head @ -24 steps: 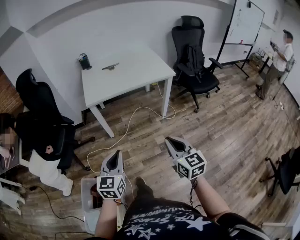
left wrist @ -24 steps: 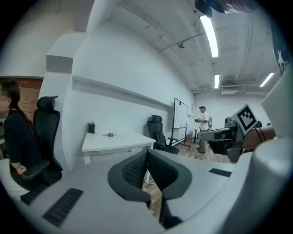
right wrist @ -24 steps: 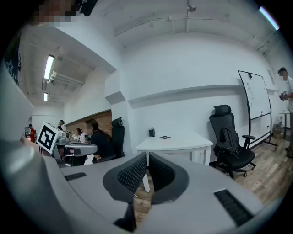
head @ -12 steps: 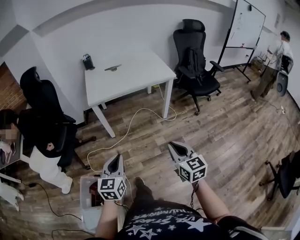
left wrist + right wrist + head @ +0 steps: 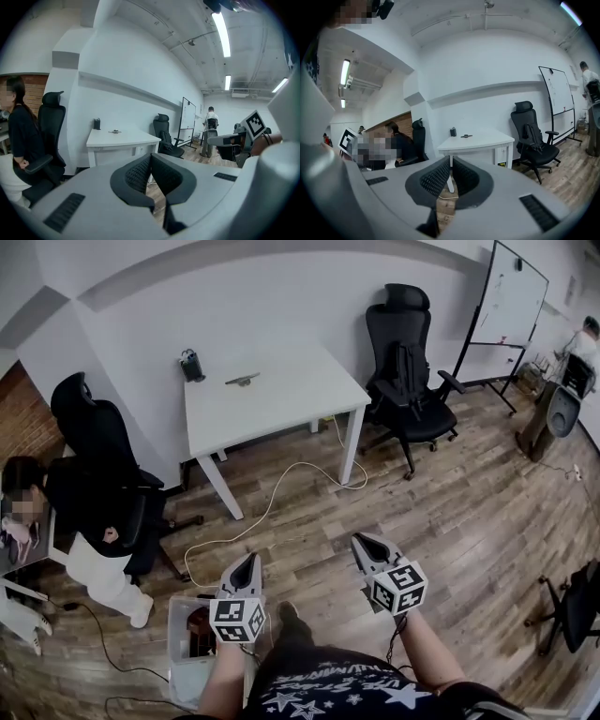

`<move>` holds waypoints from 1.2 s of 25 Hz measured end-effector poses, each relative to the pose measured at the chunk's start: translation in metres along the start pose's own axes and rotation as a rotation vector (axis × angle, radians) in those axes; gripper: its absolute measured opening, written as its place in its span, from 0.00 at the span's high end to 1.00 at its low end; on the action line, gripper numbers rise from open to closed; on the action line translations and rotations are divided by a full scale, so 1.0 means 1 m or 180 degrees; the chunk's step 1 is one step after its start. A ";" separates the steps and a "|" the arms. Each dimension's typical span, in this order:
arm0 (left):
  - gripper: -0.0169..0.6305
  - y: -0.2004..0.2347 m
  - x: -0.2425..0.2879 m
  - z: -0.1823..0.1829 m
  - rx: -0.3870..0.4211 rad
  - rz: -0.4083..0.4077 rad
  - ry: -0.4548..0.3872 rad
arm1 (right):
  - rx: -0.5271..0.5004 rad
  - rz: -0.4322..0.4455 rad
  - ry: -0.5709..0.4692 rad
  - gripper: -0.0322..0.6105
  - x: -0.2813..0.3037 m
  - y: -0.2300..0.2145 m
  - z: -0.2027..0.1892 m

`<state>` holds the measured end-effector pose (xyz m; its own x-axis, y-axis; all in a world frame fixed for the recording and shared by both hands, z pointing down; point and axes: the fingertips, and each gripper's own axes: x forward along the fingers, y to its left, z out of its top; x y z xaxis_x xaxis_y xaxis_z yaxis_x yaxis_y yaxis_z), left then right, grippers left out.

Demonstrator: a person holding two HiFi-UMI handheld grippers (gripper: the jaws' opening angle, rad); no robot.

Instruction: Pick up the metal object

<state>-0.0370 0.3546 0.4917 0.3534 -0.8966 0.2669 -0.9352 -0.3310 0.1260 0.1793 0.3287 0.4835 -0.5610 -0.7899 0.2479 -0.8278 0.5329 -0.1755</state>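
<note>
The metal object (image 5: pixel 243 380) is a small flat piece lying on the white table (image 5: pixel 281 404) across the room, near the table's back edge. It also shows in the left gripper view as the metal object (image 5: pixel 115 131) and in the right gripper view as the metal object (image 5: pixel 466 136). My left gripper (image 5: pixel 247 565) and right gripper (image 5: pixel 366 545) are held over the wooden floor, far short of the table, both pointing toward it. Both are shut with nothing between the fingers: the left gripper (image 5: pixel 150 157) and the right gripper (image 5: pixel 451 161) show their pads meeting.
A small black item (image 5: pixel 191 365) stands on the table's back left. Black office chairs (image 5: pixel 408 362) (image 5: pixel 94 437) flank the table. A person (image 5: pixel 56 521) sits at left. A white cable (image 5: pixel 272 502) trails over the floor, a clear bin (image 5: pixel 187 652) is by my feet, a whiteboard (image 5: pixel 511 306) far right.
The table and chairs have slid right and lower in the head view. Both grippers sit a little lower in the frame, still shut. The standing person at far right has moved toward the frame's edge.
</note>
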 end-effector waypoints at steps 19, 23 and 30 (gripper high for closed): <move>0.94 0.172 0.106 0.064 0.0030 -0.0150 -0.0053 | 0.0110 -0.0341 -0.0066 0.87 0.182 -0.012 0.062; 0.94 0.192 0.120 0.061 -0.0033 -0.0127 -0.0024 | 0.0104 -0.0369 0.0016 0.87 0.204 -0.018 0.061; 0.94 0.215 0.160 0.061 -0.0039 -0.0076 0.0051 | 0.0126 -0.0293 0.0127 0.87 0.260 -0.040 0.059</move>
<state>-0.1831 0.1219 0.5036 0.3759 -0.8837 0.2789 -0.9262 -0.3484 0.1442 0.0673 0.0841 0.4988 -0.4831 -0.8217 0.3023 -0.8754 0.4456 -0.1875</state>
